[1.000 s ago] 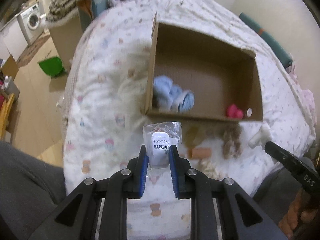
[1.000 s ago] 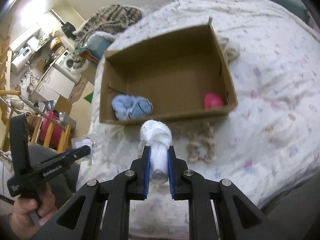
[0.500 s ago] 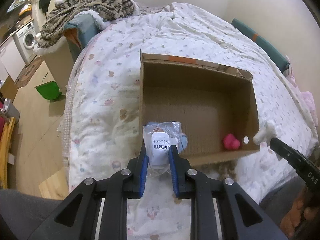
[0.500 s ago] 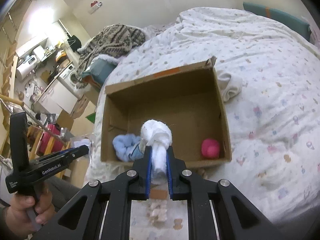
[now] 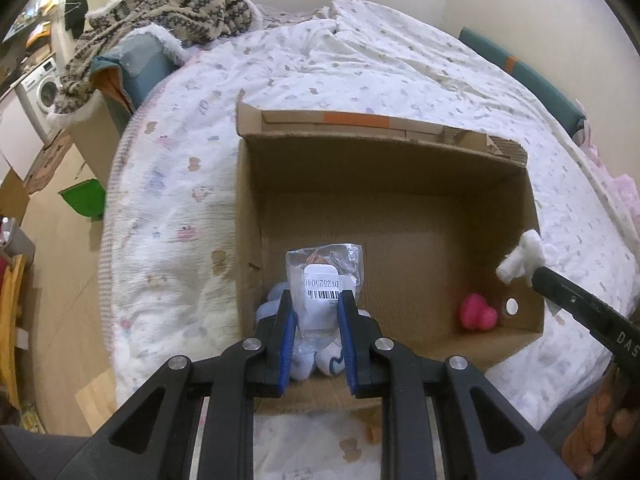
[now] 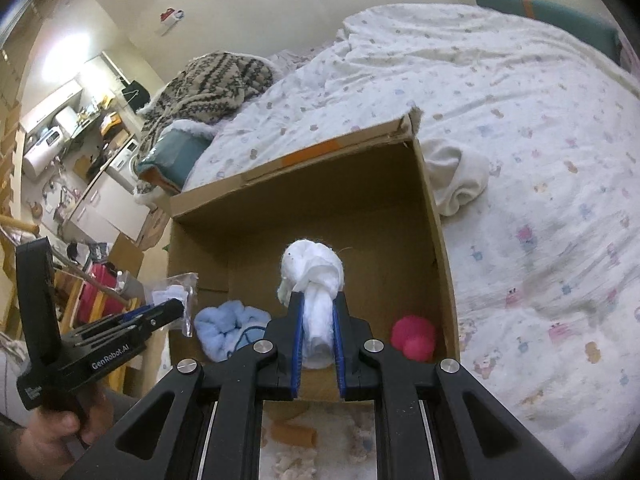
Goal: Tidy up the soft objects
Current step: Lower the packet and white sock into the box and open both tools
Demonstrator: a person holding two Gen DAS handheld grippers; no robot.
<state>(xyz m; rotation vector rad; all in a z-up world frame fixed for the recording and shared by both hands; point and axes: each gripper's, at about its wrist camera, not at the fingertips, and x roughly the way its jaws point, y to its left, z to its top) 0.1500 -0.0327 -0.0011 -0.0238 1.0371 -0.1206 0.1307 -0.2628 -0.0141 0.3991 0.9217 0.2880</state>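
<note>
Cardboard box [image 5: 384, 216] sat open-topped on the bed [image 5: 360, 72], on a quilt printed with small animals. Left gripper [image 5: 316, 320] was closed on a clear plastic packet [image 5: 322, 276] bearing a white barcode label; the packet was held above the near left corner of the box, directly over a pale blue cloth bundle [image 6: 228, 330] lying on the box floor. Right gripper [image 6: 317, 320] was clamped on a rolled white cloth [image 6: 314, 280], its knotted end sticking out past the fingertips over the near middle of the box. In the left view the same white cloth [image 5: 520, 260] showed at the box's right wall, beyond the tip of the right gripper.

Pink soft toy [image 6: 414, 336] rested in the near right corner of the box. Cream cloth [image 6: 456, 184] lay bunched on the quilt, touching the outside of the right wall. Orange tube [image 6: 294, 434] and beige fluffy scraps [image 6: 292, 464] lay on the quilt in front of the box. Patterned knit blanket [image 5: 160, 12] was heaped at the far left end of the bed.
</note>
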